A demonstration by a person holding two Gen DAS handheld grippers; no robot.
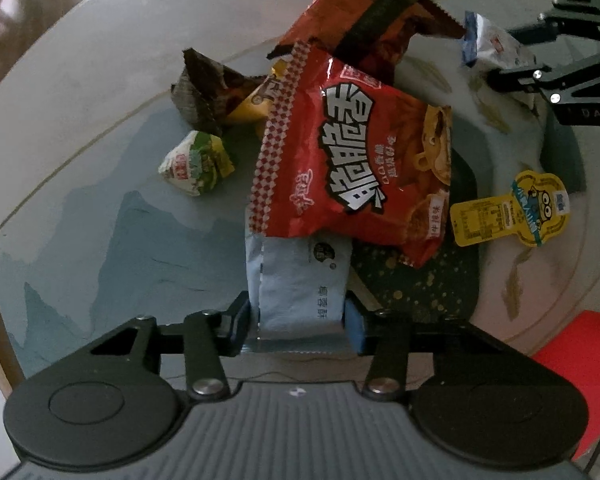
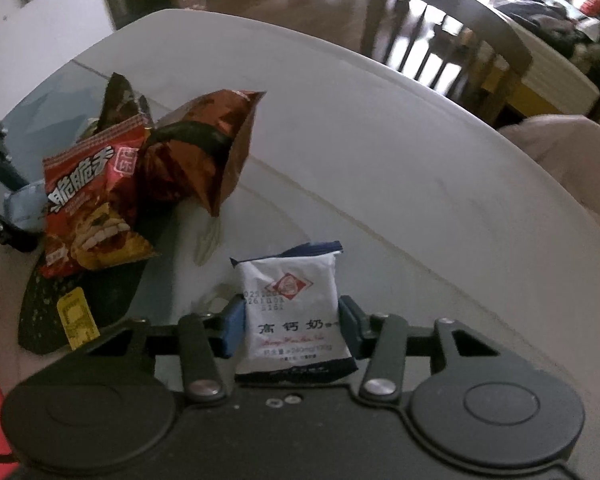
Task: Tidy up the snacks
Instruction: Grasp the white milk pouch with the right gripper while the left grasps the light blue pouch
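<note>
Your left hand-held gripper [image 1: 300,320] was closed on a pale blue sachet [image 1: 296,280], blue pads pressed against both of its sides, the sachet's far end tucked under a red crisp bag [image 1: 352,168]. That red bag lay partly on a dark gold-speckled tray [image 1: 428,280] in the middle of the worktop [image 1: 80,80]. Leaning over the bag's far end stood a larger brown foil bag [image 1: 364,24], its serrated top edge up. Toward the worktop's far left side, just beside the red bag, sat a dark pyramid-shaped packet [image 1: 204,88] touching a yellow packet [image 1: 256,104], and a green-and-white pyramid packet [image 1: 196,160] lay a little apart from them, nearer you. A yellow cartoon-printed pouch [image 1: 512,210] lay flat at the tray's right edge.

Your right hand-held gripper [image 2: 292,320] held a white milk-tablet packet [image 2: 296,312] upright, pinched at both sides between the blue pads, over the worktop's right part, well apart from the tray. In the left view this packet [image 1: 492,40] showed at the far right, clamped in the black linkage. Beyond the worktop's far edge stood a wooden chair [image 2: 460,40]. A red object [image 1: 580,360] lay at the near right edge; you could not tell what it was.
</note>
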